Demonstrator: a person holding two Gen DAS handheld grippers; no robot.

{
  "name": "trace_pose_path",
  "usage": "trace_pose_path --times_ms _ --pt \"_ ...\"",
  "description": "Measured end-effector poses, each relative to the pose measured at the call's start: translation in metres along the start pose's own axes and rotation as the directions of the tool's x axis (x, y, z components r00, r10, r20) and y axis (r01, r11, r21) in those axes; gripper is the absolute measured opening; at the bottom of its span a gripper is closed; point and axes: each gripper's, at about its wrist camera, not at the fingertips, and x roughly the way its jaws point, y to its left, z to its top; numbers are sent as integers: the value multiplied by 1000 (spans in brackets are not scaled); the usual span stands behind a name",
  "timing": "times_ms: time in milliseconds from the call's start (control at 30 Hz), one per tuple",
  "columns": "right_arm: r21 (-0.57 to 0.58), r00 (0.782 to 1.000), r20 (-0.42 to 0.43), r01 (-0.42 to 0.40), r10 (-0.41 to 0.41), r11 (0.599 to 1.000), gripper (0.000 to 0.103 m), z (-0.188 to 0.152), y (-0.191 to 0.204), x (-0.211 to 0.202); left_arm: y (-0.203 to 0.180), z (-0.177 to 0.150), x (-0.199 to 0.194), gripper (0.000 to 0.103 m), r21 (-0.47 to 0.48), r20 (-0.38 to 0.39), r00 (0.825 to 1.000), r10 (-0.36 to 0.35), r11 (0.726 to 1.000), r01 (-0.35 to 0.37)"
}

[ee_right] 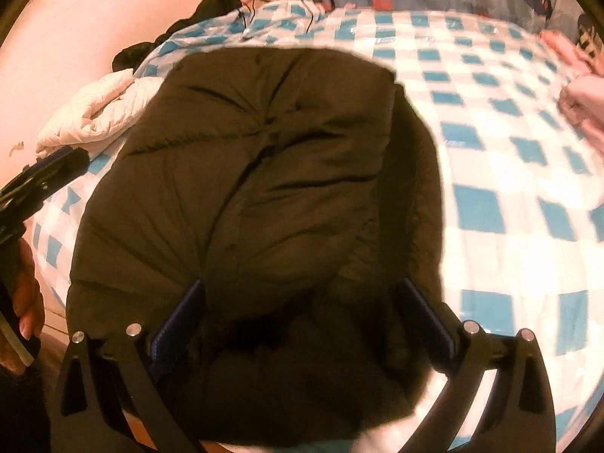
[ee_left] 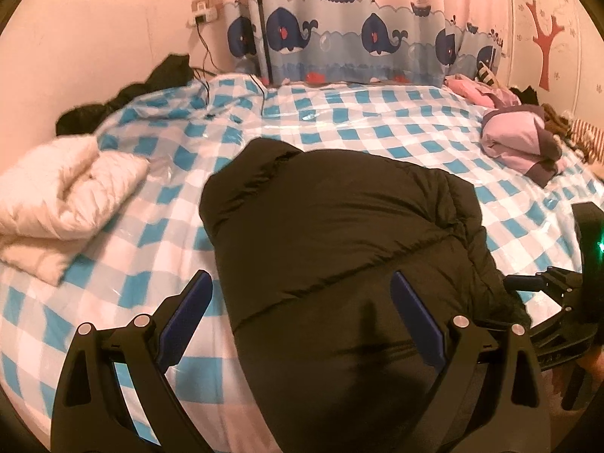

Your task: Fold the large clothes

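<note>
A black puffer jacket (ee_left: 339, 226) lies folded into a bulky bundle on the blue-and-white checked bed sheet (ee_left: 339, 113). My left gripper (ee_left: 302, 294) hangs open over its near left part: the left finger is above the sheet, the right finger above the jacket. In the right wrist view the jacket (ee_right: 264, 170) fills the middle, and my right gripper (ee_right: 302, 294) stands wide open over its near end with both fingers above the fabric. Each gripper shows at the edge of the other's view: the right gripper (ee_left: 555, 294) and the left gripper (ee_right: 56, 170).
A folded white quilted garment (ee_left: 64, 196) lies left of the jacket. A purple bundle (ee_left: 517, 139) and pink clothes (ee_left: 475, 88) sit at the far right. Dark clothing (ee_left: 151, 83) and a cable (ee_left: 205, 64) lie by the wall. A whale-print curtain (ee_left: 358, 30) hangs behind. A hand (ee_right: 26, 294) holds the left gripper.
</note>
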Motion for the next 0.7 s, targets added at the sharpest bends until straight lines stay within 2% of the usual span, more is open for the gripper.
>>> trace_pose_path --times_ms 100,233,300,367,433,533,700 --pt "23 1000 9 6 -6 1000 96 -7 -5 -7 9 -2 5 91 -49 -29 999 -34 998 33" --pt "85 998 63 13 -19 996 96 -20 -16 -26 20 -5 13 91 -72 -47 999 -10 997 6" --pt "166 996 80 -44 31 985 96 -26 -33 -35 27 -8 18 91 -87 -66 998 -18 996 13" --pt "284 991 109 -107 79 953 96 -30 -58 -41 41 -13 19 91 -145 -101 993 -54 989 39" --pt "351 990 105 -128 97 928 96 -33 -76 -40 59 -25 12 91 -246 -112 986 -124 965 93" --pt "421 979 69 -203 192 884 96 -39 -89 -23 82 -56 5 91 -419 -124 967 -222 895 152" --pt "482 947 40 -298 319 824 96 -57 -88 7 79 -101 13 91 -539 -164 934 -317 822 184"
